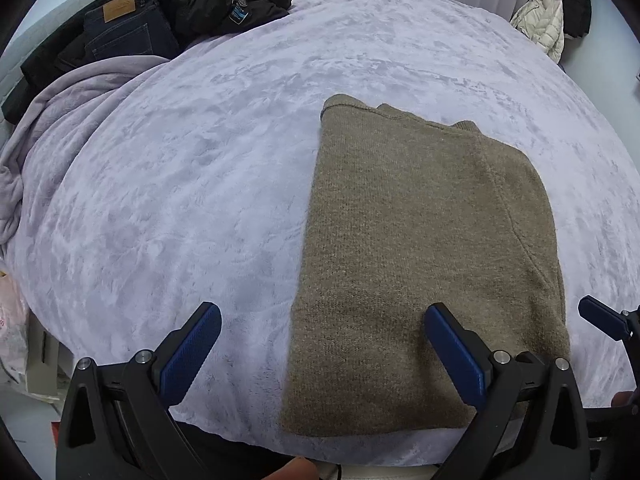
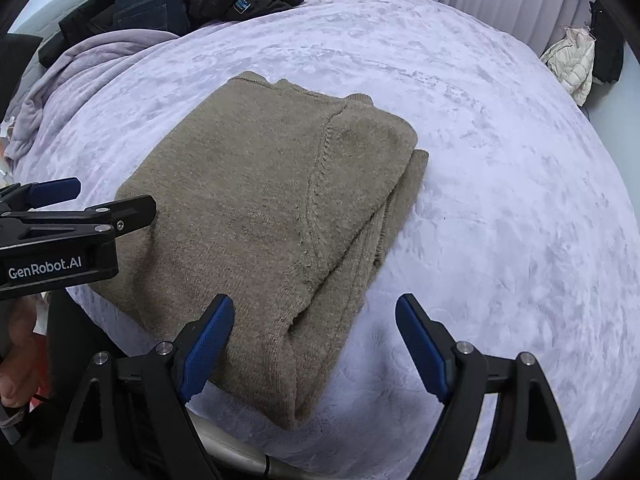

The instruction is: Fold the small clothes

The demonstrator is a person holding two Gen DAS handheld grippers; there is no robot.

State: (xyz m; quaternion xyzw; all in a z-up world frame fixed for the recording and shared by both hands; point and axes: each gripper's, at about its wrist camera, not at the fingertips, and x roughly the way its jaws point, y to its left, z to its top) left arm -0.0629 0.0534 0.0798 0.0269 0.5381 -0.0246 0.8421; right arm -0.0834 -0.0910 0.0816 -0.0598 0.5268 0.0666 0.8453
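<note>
A tan knit sweater (image 1: 420, 264) lies folded into a long rectangle on the lilac blanket (image 1: 180, 184), its near end at the bed's front edge. It also shows in the right wrist view (image 2: 256, 208). My left gripper (image 1: 322, 324) is open and empty, hovering over the sweater's near left edge. My right gripper (image 2: 314, 316) is open and empty over the sweater's near right corner. The left gripper's body (image 2: 60, 236) shows at the left of the right wrist view, and one right fingertip (image 1: 600, 316) shows at the right edge of the left wrist view.
Dark jeans (image 1: 124, 28) and a black jacket (image 1: 224, 0) lie piled at the bed's far left, by a bunched lilac blanket fold (image 1: 60, 112). A cream puffer jacket (image 1: 544, 24) hangs at the far right. Curtains line the back.
</note>
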